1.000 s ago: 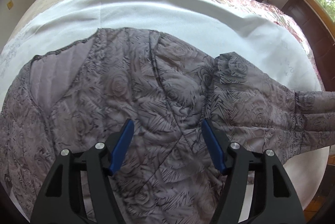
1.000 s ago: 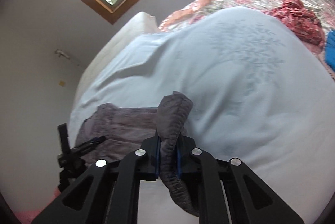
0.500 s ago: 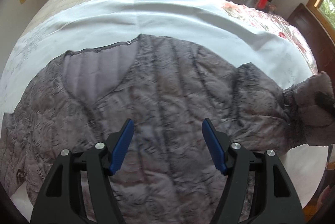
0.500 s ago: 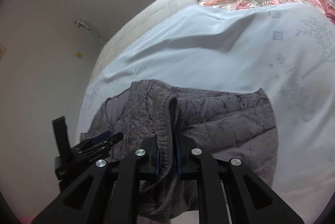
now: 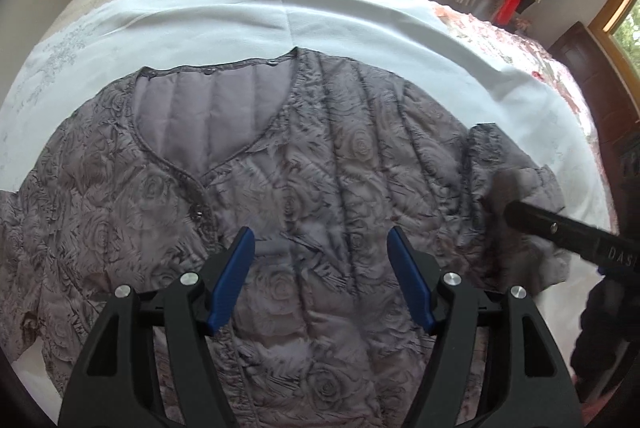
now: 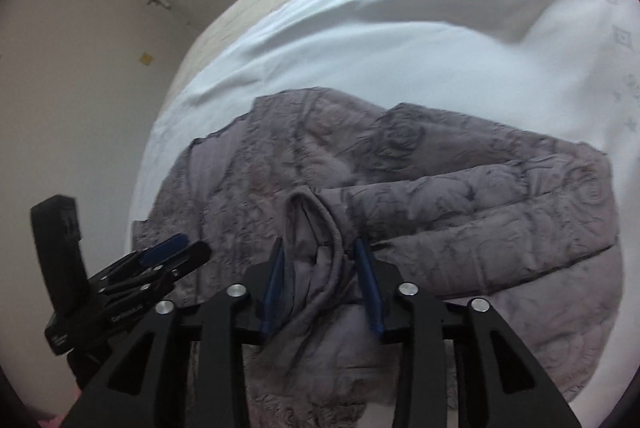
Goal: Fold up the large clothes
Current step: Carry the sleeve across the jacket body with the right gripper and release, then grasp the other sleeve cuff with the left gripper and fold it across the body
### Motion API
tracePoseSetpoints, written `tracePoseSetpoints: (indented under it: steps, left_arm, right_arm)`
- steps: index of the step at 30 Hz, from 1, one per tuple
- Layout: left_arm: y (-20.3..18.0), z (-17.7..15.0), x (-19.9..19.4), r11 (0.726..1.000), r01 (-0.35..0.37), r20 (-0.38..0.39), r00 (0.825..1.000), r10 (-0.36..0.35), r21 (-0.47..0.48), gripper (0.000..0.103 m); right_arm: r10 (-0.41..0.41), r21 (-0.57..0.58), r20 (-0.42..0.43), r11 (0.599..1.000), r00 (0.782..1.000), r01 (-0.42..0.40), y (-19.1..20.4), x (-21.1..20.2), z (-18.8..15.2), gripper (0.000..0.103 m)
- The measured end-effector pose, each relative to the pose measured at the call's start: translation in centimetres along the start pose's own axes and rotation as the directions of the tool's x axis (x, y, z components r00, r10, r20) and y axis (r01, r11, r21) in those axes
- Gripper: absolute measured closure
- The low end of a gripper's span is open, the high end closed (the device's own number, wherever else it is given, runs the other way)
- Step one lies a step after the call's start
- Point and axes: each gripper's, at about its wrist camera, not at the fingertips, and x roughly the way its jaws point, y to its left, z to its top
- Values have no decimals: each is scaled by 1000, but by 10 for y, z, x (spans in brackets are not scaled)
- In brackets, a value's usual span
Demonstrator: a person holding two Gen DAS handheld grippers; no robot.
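The grey rose-quilted padded jacket (image 5: pixel 320 188) lay front-up on the pale blue bedsheet (image 5: pixel 360 12), one sleeve (image 6: pixel 480 204) already folded across its body. The right gripper (image 6: pixel 320 268) had just been opening, the cuff loose between its parted jaws. The left gripper (image 5: pixel 320 280) hung wide and empty over the chest; the other sleeve and body folds remained.

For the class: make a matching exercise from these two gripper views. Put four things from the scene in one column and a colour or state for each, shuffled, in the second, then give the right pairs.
Things
1. quilted jacket
2. bed sheet
3. left gripper
4. sleeve cuff

Colour or state
A. pale blue-white, spread over the bed
B. grey with a rose pattern, lying front up
C. between the right gripper's jaws, which have just been opening
D. open above the jacket, nothing between the jaws

Pairs: 1-B, 2-A, 3-D, 4-C
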Motion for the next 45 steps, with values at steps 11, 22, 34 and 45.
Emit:
tracePoseSetpoints:
  steps: [11,22,34,45]
  left_arm:
    - [-59,-8,13,973,229,-83,970,-227,25,28]
    - [-103,-13,44,957,286,-155,948,-277,39,94]
    - [-41,-2,-57,966,259,125,959,-255,-12,100]
    - [66,-8,-111,986,93,195,979,-64,-139,100]
  right_arm:
    - [-173,45,128,985,976,169,-46,-78,-27,66]
    - [-228,134,190,970,955,205,-78,-110,-44,66]
    - [-181,120,213,980,960,158,-69,-107,-37,66]
    - [-84,-1,137,996,987,85,-16,-55,-24,66]
